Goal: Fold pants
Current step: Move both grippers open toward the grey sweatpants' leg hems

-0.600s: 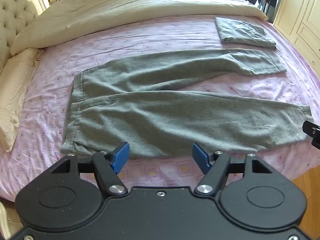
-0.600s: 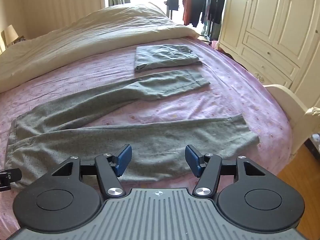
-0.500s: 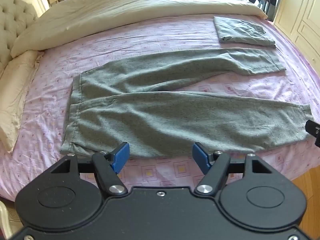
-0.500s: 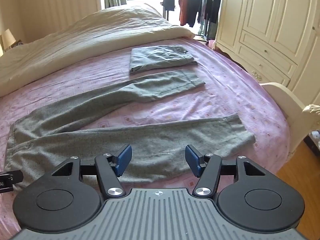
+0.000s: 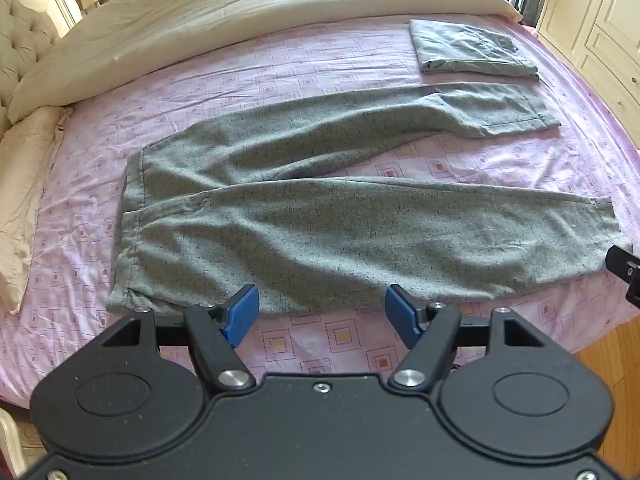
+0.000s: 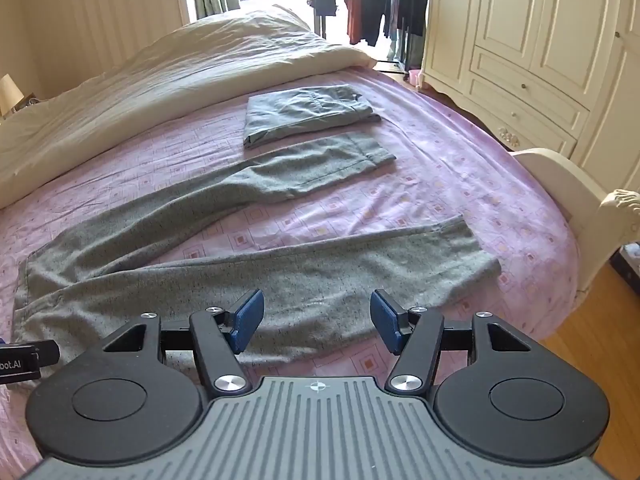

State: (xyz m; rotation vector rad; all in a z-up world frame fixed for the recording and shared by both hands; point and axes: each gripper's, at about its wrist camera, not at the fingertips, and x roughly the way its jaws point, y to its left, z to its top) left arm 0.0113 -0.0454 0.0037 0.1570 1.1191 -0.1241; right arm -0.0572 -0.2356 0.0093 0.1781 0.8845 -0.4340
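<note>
Pink patterned bedsheet [image 5: 280, 64] covers the bed in front of you, and a cream duvet [image 5: 240, 12] is pushed to the far side. On the sheet the grey pants [image 5: 320, 224] lie flat and unfolded, with the waistband at the left and the two legs spread apart toward the right. Another grey garment, already folded [image 5: 468, 48], rests just beyond the far leg's cuff. Your left gripper [image 5: 322, 314] hangs above the near edge of the pants, close to the waist end; its blue pads stand wide apart and hold nothing. Your right gripper [image 6: 316, 320] hangs above the near leg [image 6: 340, 276], also with the jaws wide and empty. At the right side you see a cream wardrobe [image 6: 540, 40] and wooden floor [image 6: 592, 360].
</note>
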